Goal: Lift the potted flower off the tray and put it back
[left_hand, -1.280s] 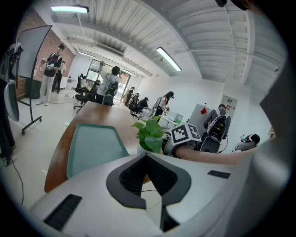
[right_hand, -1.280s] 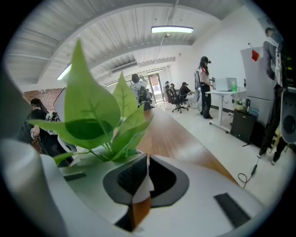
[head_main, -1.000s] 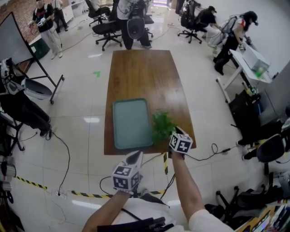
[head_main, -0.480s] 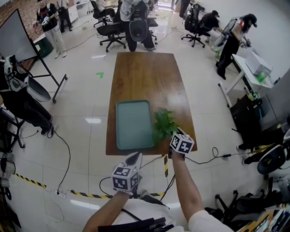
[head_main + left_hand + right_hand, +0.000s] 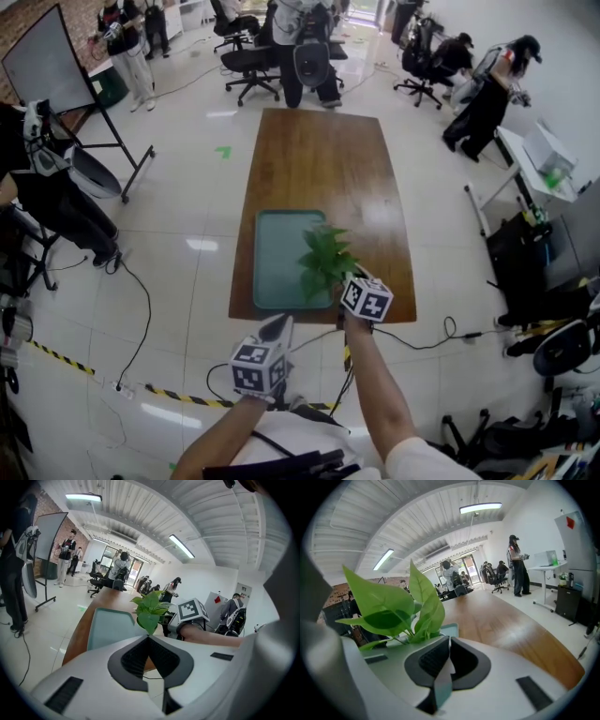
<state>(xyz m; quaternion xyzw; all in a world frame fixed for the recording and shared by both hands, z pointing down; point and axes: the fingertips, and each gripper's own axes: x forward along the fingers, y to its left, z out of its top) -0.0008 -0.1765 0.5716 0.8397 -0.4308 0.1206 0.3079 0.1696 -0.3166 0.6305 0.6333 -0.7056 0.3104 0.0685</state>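
Observation:
The potted flower [image 5: 325, 258], a bunch of green leaves, hangs over the right edge of the teal tray [image 5: 279, 258] on the brown table [image 5: 319, 159]. My right gripper [image 5: 345, 284] is at the plant's near side, shut on a thin pale edge [image 5: 443, 677] that looks like the pot's rim. The leaves [image 5: 393, 606] rise just left of its jaws, and most of the pot is hidden. My left gripper [image 5: 280, 325] is shut and empty, off the table's near edge. From there, the plant [image 5: 151, 606] and the tray [image 5: 105, 627] lie ahead.
The far half of the table [image 5: 506, 625] is bare wood. People and office chairs [image 5: 248, 61] stand beyond its far end, and a whiteboard [image 5: 47, 66] at the left. Cables and yellow-black tape [image 5: 169, 398] lie on the floor near me.
My right gripper has carried the plant left, from the bare wood right of the tray to over the tray's right edge. The left gripper has barely shifted.

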